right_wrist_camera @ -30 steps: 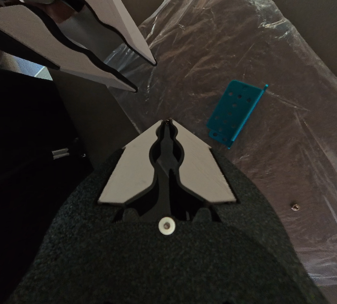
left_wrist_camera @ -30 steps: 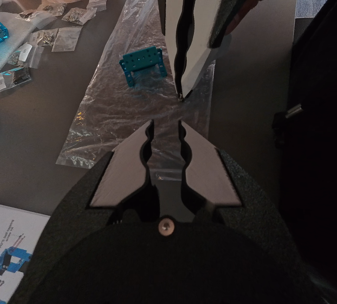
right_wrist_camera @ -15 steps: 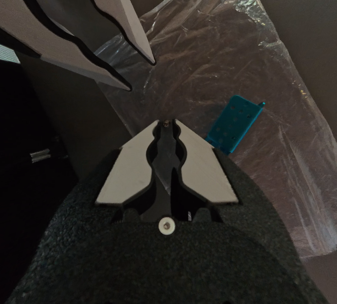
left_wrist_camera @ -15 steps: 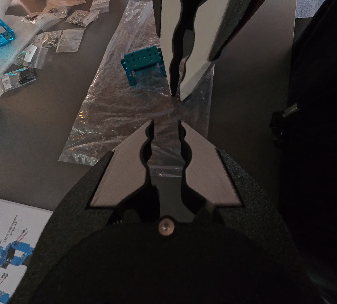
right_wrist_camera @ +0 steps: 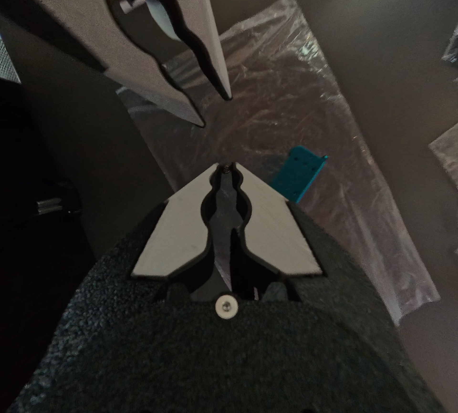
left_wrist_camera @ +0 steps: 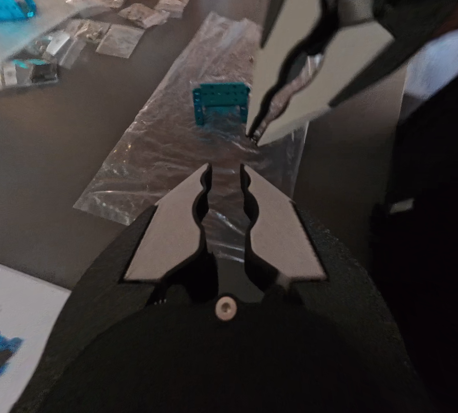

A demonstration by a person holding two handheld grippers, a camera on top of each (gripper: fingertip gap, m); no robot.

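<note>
Pinching a tiny metal screw (right_wrist_camera: 226, 168) at their very tips, the right tongs (right_wrist_camera: 226, 165) are closed just above the clear crinkled plastic sheet (right_wrist_camera: 285, 103) on the grey table (left_wrist_camera: 62, 128). Beside them stands a teal perforated metal bracket (left_wrist_camera: 220, 103). The left tongs (left_wrist_camera: 226, 168), slightly parted, hold nothing.

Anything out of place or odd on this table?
Nothing damaged or spilled. The right tongs pinch a tiny screw above the clear plastic sheet, beside the teal bracket. The left tongs are open and empty.
</note>
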